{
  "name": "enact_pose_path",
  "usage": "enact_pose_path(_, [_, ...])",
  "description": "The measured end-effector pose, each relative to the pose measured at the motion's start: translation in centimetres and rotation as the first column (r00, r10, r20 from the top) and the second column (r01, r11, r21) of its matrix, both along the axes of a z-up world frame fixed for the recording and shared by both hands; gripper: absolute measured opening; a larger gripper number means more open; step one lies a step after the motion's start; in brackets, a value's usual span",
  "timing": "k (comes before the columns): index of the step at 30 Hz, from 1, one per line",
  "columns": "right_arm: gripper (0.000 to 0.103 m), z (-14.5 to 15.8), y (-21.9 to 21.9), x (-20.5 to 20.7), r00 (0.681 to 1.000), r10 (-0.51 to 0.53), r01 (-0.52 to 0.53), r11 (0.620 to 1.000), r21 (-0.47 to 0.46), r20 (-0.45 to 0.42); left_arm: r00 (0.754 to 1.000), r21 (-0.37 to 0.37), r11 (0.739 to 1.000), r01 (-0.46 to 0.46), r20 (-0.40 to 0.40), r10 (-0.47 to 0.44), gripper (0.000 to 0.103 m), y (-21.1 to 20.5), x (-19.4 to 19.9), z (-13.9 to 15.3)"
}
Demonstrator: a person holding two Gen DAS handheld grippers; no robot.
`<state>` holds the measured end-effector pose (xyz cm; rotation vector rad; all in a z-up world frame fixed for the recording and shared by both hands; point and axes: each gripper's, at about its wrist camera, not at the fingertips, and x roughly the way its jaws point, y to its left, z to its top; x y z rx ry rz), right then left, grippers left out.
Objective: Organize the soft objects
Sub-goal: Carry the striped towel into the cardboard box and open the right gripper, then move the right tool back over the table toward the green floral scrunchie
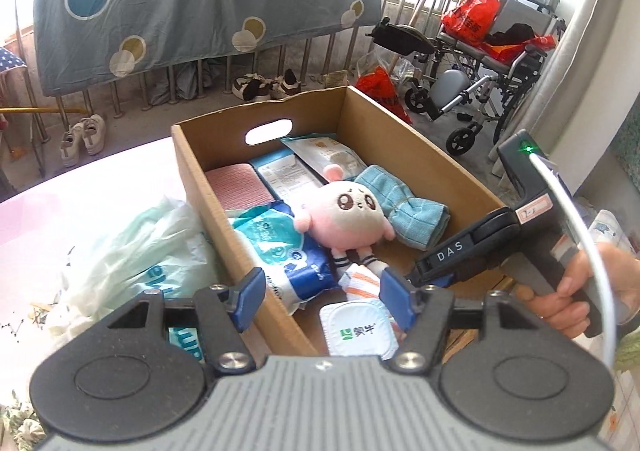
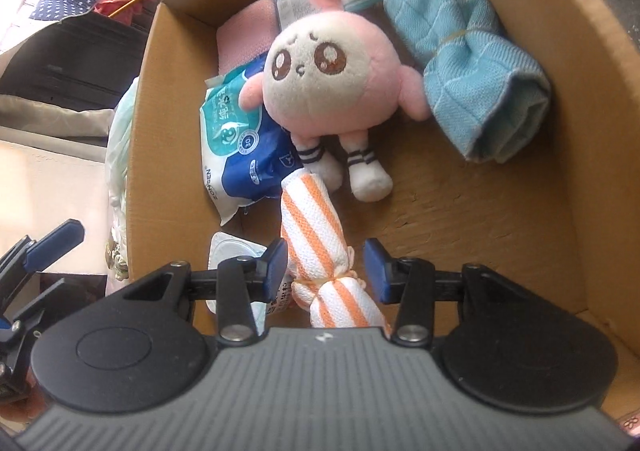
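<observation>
Your right gripper is down inside the box, its jaws apart with the striped towel lying between them; the left pad looks to touch the roll, the right pad stands clear of it, so nothing is clamped. Whether you are about to close on it or have just let go cannot be told. The towel is tied at its middle with a band, which keeps it a tight roll that should squash little under the pads. It lies at the near end of the box, its far end touching the plush's feet, with a white cup just beside it on the left. The plush lies face up in the middle, resting partly on the wipes pack to its left; the blue towel, also banded, lies along the right wall. Flat packets and a pink cloth fill the far end, likely packed flat to leave room. Your left gripper hovers over the box's near left corner, jaws apart and holding nothing, with a plastic bag lying outside the box on the tabletop. The bare floor on the near right looks the best spot for the towel.
</observation>
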<state>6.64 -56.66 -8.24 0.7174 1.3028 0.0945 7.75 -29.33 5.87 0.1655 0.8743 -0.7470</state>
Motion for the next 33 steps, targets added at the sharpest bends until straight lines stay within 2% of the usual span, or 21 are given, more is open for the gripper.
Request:
enact_pose_path(11, [0.044,-1.5,3.0,0.8,1.0,-0.012,0.013,1.0,0.022,-0.027,0.993,0.02,0.992,-0.121,0.017,0.121,0.065,7.8,-0.1,-0.7])
enact_pose_path(15, [0.048,-0.4,3.4,0.2,1.0,-0.021,0.021,0.999,-0.03,-0.004,0.984,0.04,0.984,-0.175,0.033,0.174,0.07,11.0,-0.8,-1.3])
enact_pose_path(19, [0.059,2.2,2.9,-1.1,0.996,-0.052,0.056,0.997,-0.058,0.066,0.97,0.069,0.968,-0.24,0.055,0.237,0.072,14.4,-1.6,-2.0])
enact_pose_path(23, [0.061,5.4,3.6,-2.4,0.984,-0.068,0.084,0.992,-0.091,0.167,0.95,0.11,0.945,-0.307,0.091,0.298,0.073,17.5,-2.3,-2.5])
enact_pose_path(28, [0.062,8.8,6.1,-2.6,0.955,-0.048,0.052,0.999,-0.005,0.294,0.914,0.144,0.904,-0.402,0.121,0.387,0.073,21.7,-3.2,-3.2])
enact_pose_path(33, [0.063,9.6,12.7,-0.3,0.935,0.042,-0.078,0.993,0.091,0.352,0.877,0.14,0.866,-0.479,0.103,0.468,0.073,25.5,-3.8,-3.9])
